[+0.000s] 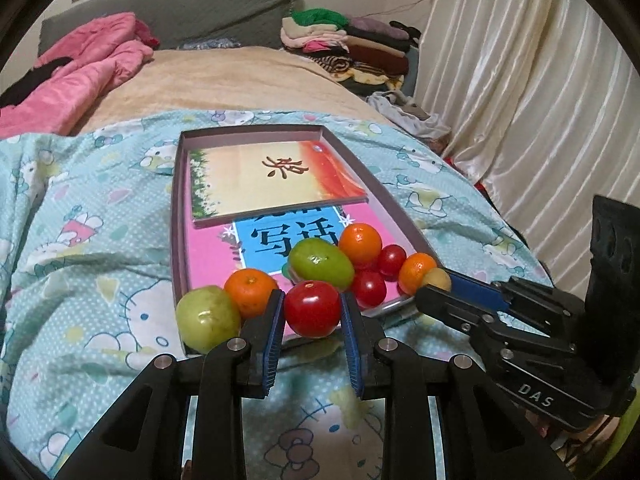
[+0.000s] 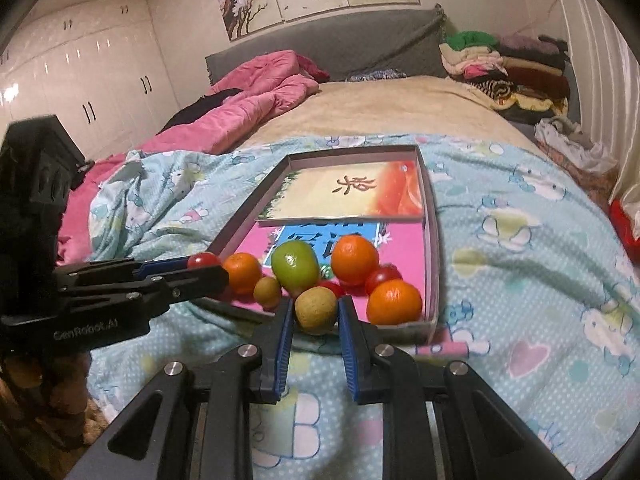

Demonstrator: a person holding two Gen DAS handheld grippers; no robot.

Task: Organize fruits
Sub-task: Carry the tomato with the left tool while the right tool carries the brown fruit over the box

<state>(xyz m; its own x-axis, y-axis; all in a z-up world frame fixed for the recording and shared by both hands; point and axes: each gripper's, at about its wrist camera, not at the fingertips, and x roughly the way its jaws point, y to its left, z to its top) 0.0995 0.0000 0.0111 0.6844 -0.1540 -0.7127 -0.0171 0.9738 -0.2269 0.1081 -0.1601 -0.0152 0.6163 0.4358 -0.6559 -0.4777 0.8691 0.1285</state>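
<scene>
My left gripper (image 1: 312,300) is shut on a red tomato (image 1: 312,309), held just above the near end of a shallow cardboard box (image 1: 175,216) on the bed. My right gripper (image 2: 317,304) is shut on a small tan-green round fruit (image 2: 316,309) over the same end of the box (image 2: 434,240). Each gripper also shows in the other's view: the right gripper (image 1: 438,282) at the right, the left gripper (image 2: 206,266) at the left. In the box lie a green fruit (image 1: 320,263), oranges (image 1: 360,243), small tomatoes (image 1: 369,288) and another green fruit (image 1: 208,318).
Two books (image 1: 276,176) lie flat in the far part of the box. The box rests on a light blue cartoon-print cover (image 1: 100,240). A pink quilt (image 1: 80,72) lies at the back left, folded clothes (image 1: 352,48) at the back right, a curtain (image 1: 520,80) on the right.
</scene>
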